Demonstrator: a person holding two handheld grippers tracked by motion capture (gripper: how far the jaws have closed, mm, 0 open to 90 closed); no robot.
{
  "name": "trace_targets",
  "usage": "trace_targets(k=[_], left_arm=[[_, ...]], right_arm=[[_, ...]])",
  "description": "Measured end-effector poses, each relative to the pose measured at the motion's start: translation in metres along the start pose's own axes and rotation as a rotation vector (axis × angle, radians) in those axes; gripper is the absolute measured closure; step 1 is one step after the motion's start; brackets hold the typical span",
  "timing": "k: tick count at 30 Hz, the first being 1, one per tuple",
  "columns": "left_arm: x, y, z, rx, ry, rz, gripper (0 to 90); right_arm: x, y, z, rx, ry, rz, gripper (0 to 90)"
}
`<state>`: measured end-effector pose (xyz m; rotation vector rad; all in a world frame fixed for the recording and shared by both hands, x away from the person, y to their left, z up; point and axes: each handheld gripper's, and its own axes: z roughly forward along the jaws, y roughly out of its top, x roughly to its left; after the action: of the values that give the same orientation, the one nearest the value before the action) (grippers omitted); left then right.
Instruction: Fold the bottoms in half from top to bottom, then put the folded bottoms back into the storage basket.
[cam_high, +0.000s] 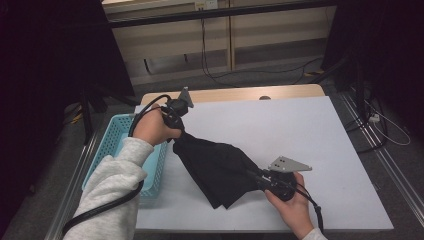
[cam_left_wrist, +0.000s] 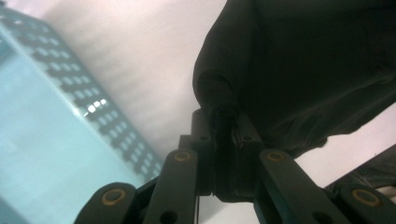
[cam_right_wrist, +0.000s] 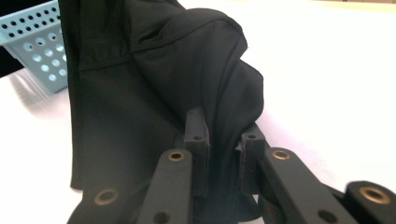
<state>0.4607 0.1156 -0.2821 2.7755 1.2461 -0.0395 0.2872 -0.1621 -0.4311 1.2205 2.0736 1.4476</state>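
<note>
A black cloth (cam_high: 217, 167) hangs stretched between my two grippers over the white table (cam_high: 300, 125). My left gripper (cam_high: 176, 129) pinches its upper left corner, lifted above the table beside the basket; in the left gripper view the jaws are shut on a bunched fold of the black cloth (cam_left_wrist: 289, 65) at the left gripper (cam_left_wrist: 226, 121). My right gripper (cam_high: 260, 176) grips the cloth's lower right edge near the table's front. In the right gripper view, the black cloth (cam_right_wrist: 154, 79) runs between the closed jaws of the right gripper (cam_right_wrist: 224, 135).
A light blue perforated basket (cam_high: 114, 137) stands at the table's left edge, right under my left forearm; the basket (cam_left_wrist: 42, 140) also fills the left of the left gripper view. Cables lie on the floor beyond the table.
</note>
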Motion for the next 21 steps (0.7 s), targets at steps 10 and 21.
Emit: trace_targets(k=[10,21], left_arm=[[0.011,-0.006,-0.019,0.021,0.040,-0.002,82.6],[0.018,-0.012,-0.045,0.024,0.061,-0.003,82.6]], right_arm=[[0.018,0.009,0.013,-0.016,0.025,-0.026,79.3],[0.029,0.018,0.023,-0.046,0.050,-0.028,79.4]])
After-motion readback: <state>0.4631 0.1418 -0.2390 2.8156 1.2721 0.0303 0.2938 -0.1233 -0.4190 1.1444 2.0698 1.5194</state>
